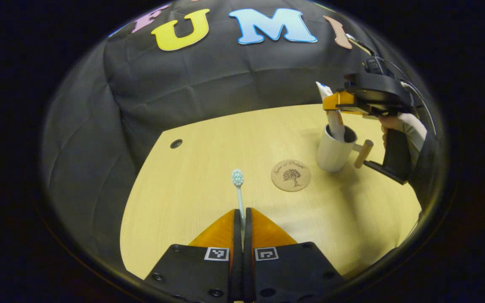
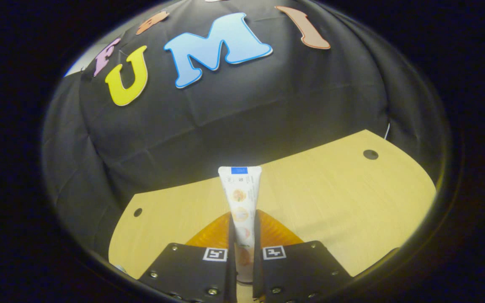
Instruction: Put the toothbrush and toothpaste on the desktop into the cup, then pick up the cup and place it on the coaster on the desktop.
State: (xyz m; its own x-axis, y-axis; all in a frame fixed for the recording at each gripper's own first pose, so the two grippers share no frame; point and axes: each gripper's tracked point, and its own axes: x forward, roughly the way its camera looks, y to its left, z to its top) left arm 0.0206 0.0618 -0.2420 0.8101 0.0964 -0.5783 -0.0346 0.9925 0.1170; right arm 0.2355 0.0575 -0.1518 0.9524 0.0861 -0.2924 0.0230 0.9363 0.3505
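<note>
The right hand-held gripper (image 1: 338, 105) is pinching the soft, light toothpaste (image 2: 240, 198) mid-body, its lower end entering the cup (image 1: 334, 150) on the table (image 1: 209, 185). The left hand-held gripper (image 1: 242, 216) is clamping the stiff, slim toothbrush (image 1: 238, 185) by its handle; the coaster (image 1: 291, 175) is lying beside the cup.

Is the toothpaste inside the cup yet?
Partly: the toothpaste stands with its lower end in the cup, the right gripper gripping its top.

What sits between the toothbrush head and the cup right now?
In the left gripper view, the coaster lies on the desktop between the toothbrush head and the cup.
</note>
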